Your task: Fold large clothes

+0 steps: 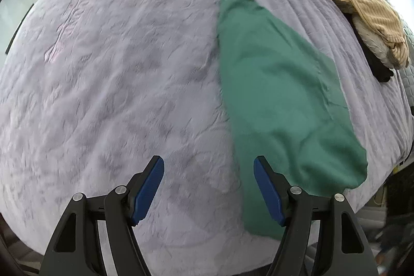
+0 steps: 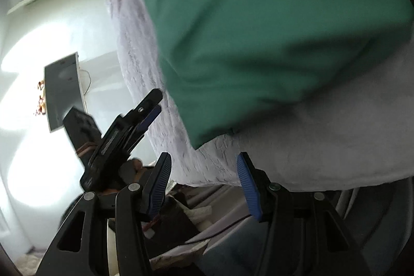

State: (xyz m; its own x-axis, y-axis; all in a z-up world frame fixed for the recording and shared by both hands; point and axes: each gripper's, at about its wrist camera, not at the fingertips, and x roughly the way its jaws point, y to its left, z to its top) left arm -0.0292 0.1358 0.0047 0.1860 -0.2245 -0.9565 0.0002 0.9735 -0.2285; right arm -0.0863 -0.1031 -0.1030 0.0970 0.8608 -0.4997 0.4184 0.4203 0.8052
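The plain green cotton-like garment (image 1: 279,84) lies on the bed, on a pale lilac textured quilt (image 1: 116,74), already narrowed to a long strip: pointed end far up the bed, wide rounded end near the bed edge. In the right wrist view its near corner (image 2: 207,136) sits close to the quilt's edge.

Left hand-held gripper (image 1: 208,188): jaws spread, holding nothing, above the quilt w/ its right finger over the strip's left edge. Right hand-held gripper (image 2: 204,180): jaws also spread, empty, just off the bed edge below the near corner. The view is blurred, so exact clearance is hard to tell.

Probably the next fold is end-to-end. To do it well:
- Pinch only green cloth, not the quilt beneath; it's soft & would lift w/ it.
- Take the 2 near corners, 1 per gripper, catching all layers.
- Lift evenly, carry toward the pointed end, lay down flat, edges matched.

A tan ribbed garment (image 1: 372,17) on a grey and black heap lies well apart on the right; keep clear.
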